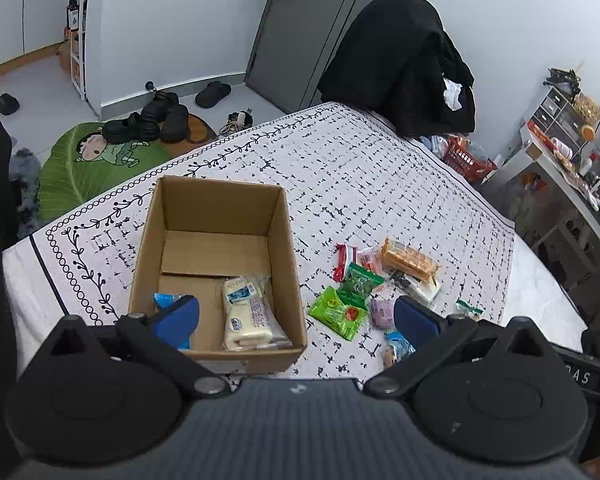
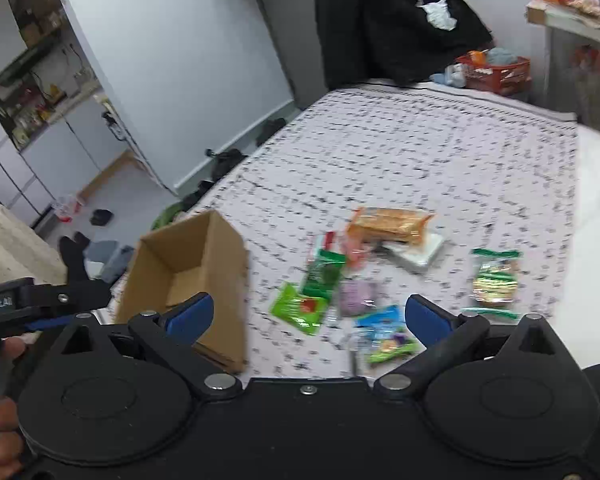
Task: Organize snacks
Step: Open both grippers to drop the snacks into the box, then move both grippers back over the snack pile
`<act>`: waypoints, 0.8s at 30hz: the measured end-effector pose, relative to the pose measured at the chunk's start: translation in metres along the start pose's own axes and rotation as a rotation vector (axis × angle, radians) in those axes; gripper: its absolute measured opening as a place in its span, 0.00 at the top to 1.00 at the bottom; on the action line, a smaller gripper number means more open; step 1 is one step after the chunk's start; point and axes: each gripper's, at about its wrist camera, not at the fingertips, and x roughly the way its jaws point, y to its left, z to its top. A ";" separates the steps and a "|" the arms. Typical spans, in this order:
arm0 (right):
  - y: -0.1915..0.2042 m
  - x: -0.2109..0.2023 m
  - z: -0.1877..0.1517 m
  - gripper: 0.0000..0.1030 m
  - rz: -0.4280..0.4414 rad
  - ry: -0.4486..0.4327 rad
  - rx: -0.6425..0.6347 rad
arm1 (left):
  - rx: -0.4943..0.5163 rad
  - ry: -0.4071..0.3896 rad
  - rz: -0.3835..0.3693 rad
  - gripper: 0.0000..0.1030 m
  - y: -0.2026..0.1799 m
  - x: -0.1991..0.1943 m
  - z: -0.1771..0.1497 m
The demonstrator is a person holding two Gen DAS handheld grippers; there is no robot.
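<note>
Left gripper (image 1: 296,320) jaws wide, nothing between them. Right gripper (image 2: 309,316) jaws wide too, empty. Cardboard box (image 1: 284,216) on patterned cloth (image 1: 380,168), open top; white snack pack (image 1: 246,314) inside near corner, small blue packet (image 1: 163,300) half hidden behind left finger. Loose snack pile (image 1: 380,284) just beside box on right. Right wrist view blurred, labels unreadable; box cut by finger there.

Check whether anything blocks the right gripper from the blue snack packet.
Nothing visible does. The right gripper is open and empty, and the blue packet lies on the cloth right between its fingers, uncovered; the purple packet lies just beyond it.
</note>
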 end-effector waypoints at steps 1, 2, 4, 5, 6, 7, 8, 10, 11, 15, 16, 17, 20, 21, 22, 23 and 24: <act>-0.003 -0.002 -0.001 0.00 -0.005 0.001 0.002 | 0.001 0.006 0.000 0.00 -0.003 0.000 -0.001; -0.007 -0.004 -0.001 0.00 -0.003 0.001 0.005 | 0.003 0.009 -0.008 0.00 -0.006 0.001 -0.003; -0.014 -0.009 -0.001 0.00 -0.003 -0.004 0.005 | 0.015 0.010 -0.009 0.00 -0.012 0.000 -0.006; -0.017 -0.011 -0.002 0.00 -0.006 -0.009 0.003 | 0.020 0.010 -0.007 0.00 -0.015 0.000 -0.008; -0.020 -0.012 -0.002 0.00 -0.010 -0.009 0.001 | 0.020 0.010 -0.011 0.00 -0.018 0.001 -0.009; -0.023 -0.013 -0.003 0.00 -0.015 -0.007 0.002 | 0.017 0.010 -0.013 0.00 -0.020 0.000 -0.011; -0.027 -0.014 -0.003 0.00 -0.016 -0.004 0.005 | 0.014 0.012 -0.013 0.00 -0.022 0.001 -0.011; -0.036 -0.015 -0.004 0.01 -0.018 0.000 0.019 | 0.013 0.012 -0.023 0.00 -0.027 0.001 -0.013; -0.040 -0.016 -0.004 0.02 -0.019 0.003 0.026 | 0.012 0.010 -0.027 0.00 -0.029 0.002 -0.013; -0.059 -0.016 -0.006 0.18 -0.008 0.021 0.066 | 0.012 0.008 -0.054 0.01 -0.040 0.006 -0.018; -0.064 -0.014 -0.006 0.24 -0.001 0.032 0.081 | 0.013 0.009 -0.059 0.02 -0.043 0.008 -0.020; -0.069 -0.014 -0.006 0.28 -0.001 0.037 0.089 | 0.012 0.010 -0.065 0.03 -0.045 0.010 -0.022; -0.076 -0.015 -0.009 0.33 -0.022 0.025 0.066 | 0.006 0.009 -0.075 0.07 -0.051 0.016 -0.028; -0.077 -0.015 -0.009 0.34 -0.022 0.027 0.064 | 0.005 0.015 -0.078 0.10 -0.053 0.019 -0.030; -0.081 -0.014 -0.009 0.37 -0.017 0.035 0.070 | 0.001 0.023 -0.080 0.12 -0.055 0.023 -0.033; -0.083 -0.013 -0.009 0.39 -0.012 0.042 0.078 | -0.004 0.033 -0.081 0.14 -0.057 0.026 -0.035; -0.086 -0.011 -0.009 0.40 -0.010 0.046 0.084 | -0.007 0.042 -0.083 0.18 -0.059 0.030 -0.038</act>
